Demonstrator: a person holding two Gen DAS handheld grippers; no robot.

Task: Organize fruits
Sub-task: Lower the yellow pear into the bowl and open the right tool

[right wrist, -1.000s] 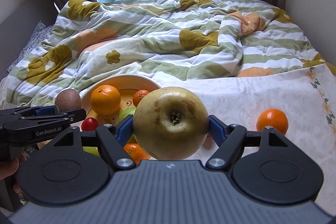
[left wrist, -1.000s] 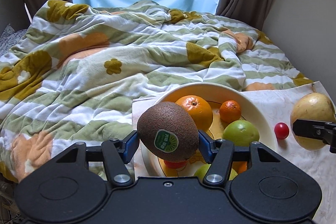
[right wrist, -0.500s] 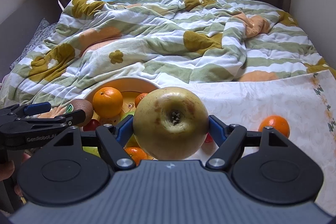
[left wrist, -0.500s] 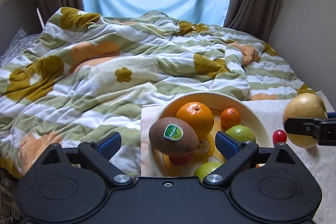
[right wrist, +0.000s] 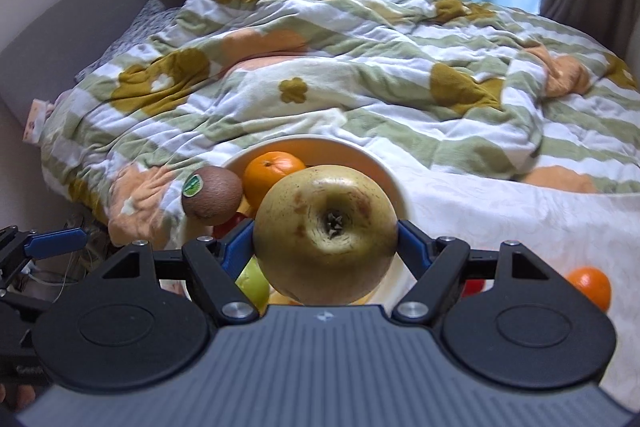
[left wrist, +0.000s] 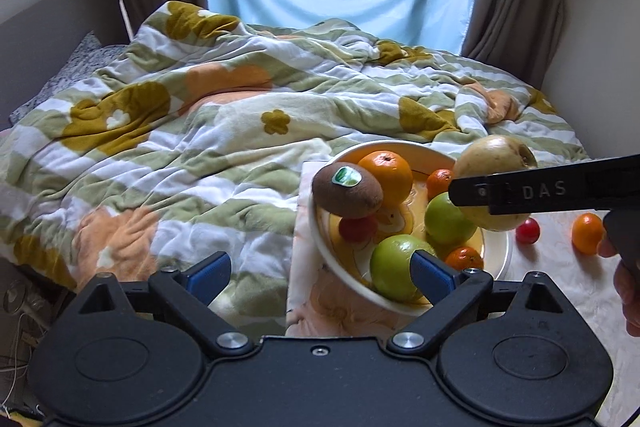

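Black left claw (left wrist: 320, 273), blue pads (left wrist: 210, 270) — silver screws, bare fingers

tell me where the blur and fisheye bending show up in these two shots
Left wrist view: the bowl and kiwi are slightly smeared, the window top at the upper right is washed out, and the corners darken. Right wrist view: the blanket is softly blurred, the yellow pear in the right gripper looks sharp, and the headboard edge bows.

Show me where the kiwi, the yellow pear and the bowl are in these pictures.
kiwi (left wrist: 347, 191): left wrist view, on its brown skin below the green sticker.
yellow pear (right wrist: 326, 233): right wrist view, near the middle, by its dark calyx.
bowl (left wrist: 394, 147): left wrist view, on the far cream rim.
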